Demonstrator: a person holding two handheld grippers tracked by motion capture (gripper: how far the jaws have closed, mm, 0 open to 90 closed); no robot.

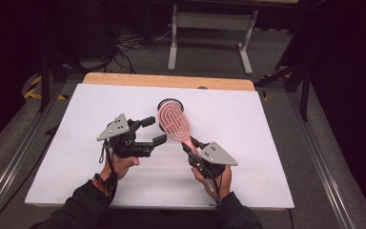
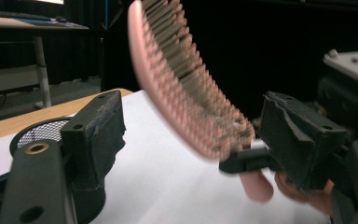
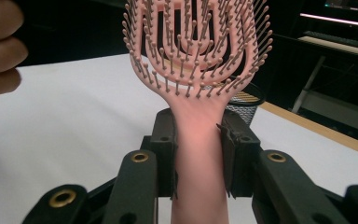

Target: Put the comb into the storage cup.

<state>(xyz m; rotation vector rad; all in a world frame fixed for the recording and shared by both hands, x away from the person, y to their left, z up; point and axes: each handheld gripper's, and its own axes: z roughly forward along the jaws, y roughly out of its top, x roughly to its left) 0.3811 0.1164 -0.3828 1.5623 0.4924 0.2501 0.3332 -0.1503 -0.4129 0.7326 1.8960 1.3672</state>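
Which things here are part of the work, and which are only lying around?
In the work: pink hairbrush, held by its handle in the right gripper; open left gripper beside it; black mesh cup behind the brush.
Lying around: metal stand and cables on the floor.

1. The hairbrush [image 1: 175,123] is pink, with an oval, slotted head and rows of thin bristles tipped in a darker colour.
2. It is off the table, held by its smooth pink handle [image 3: 198,154], which sits clamped between two black jaws.
3. In the high view it lies near the middle of the scene, with the handle at the near right and the head slanting up towards the far left.
4. Its bristle side [image 2: 191,88] faces up and to the left.
5. The head looks slightly curved in profile.
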